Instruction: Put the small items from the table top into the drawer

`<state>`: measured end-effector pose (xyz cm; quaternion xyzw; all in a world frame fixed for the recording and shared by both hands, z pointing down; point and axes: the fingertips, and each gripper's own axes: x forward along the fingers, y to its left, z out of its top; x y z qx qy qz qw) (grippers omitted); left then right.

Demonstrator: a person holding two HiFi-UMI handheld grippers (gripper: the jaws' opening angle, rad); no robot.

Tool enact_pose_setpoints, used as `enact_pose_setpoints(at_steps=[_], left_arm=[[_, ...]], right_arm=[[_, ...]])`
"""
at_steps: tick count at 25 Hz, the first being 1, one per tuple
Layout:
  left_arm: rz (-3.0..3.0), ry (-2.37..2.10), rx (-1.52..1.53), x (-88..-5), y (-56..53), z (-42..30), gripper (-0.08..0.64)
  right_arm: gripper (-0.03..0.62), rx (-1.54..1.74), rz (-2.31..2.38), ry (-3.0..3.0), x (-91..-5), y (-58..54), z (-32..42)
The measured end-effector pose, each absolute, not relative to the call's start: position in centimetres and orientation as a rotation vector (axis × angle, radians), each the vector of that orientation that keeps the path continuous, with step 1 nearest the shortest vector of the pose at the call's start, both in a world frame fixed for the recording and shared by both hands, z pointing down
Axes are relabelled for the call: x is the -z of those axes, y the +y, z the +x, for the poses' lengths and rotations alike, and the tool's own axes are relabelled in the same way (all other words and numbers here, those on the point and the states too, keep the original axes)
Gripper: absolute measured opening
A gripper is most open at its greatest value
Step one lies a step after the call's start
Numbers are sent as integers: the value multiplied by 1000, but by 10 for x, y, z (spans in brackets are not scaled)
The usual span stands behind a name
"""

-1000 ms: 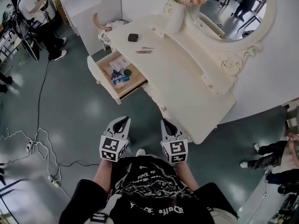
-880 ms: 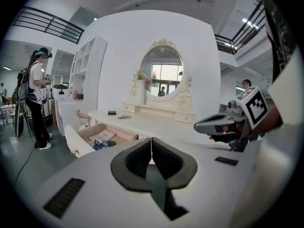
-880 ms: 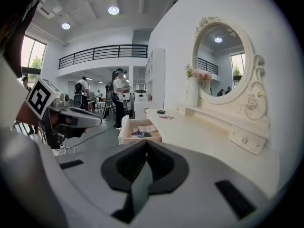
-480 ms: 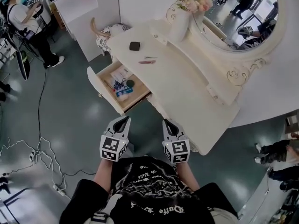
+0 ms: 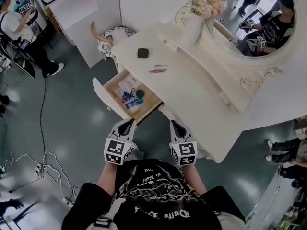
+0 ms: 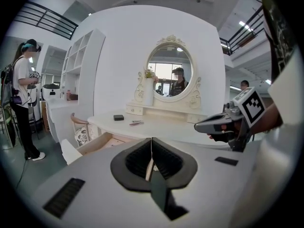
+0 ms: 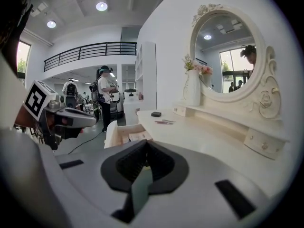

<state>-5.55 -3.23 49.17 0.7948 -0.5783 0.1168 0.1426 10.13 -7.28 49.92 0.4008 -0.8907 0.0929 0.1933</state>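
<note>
Your left gripper [image 5: 127, 122] and right gripper [image 5: 174, 124] are both closed and empty, just near of the open drawer [image 5: 102, 92]. A black box [image 5: 143, 53] and thin sticks [image 5: 158, 70] lie farther off on the table [image 5: 192, 87].

You have bright, even light: round white ceiling lamps [image 7: 100, 6] glow above the cream-white dressing table [image 5: 192, 95], whose top washes out almost featureless. The glossy grey-green floor [image 5: 72, 109] beside the table shows soft sheen. Both gripper views bow strongly, blackening at the corners, with a soft near foreground.
</note>
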Motion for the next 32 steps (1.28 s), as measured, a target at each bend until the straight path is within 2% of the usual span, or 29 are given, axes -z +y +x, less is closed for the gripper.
enact_pose_setpoints(at_steps=[17, 32], left_arm=[[2411, -1505, -328, -494, -69, -114, 17], [2410, -1494, -306, -493, -84, -123, 17]], right_arm=[[12, -314, 1248, -2414, -509, -78, 38], [12, -268, 1284, -2385, -497, -105, 42]])
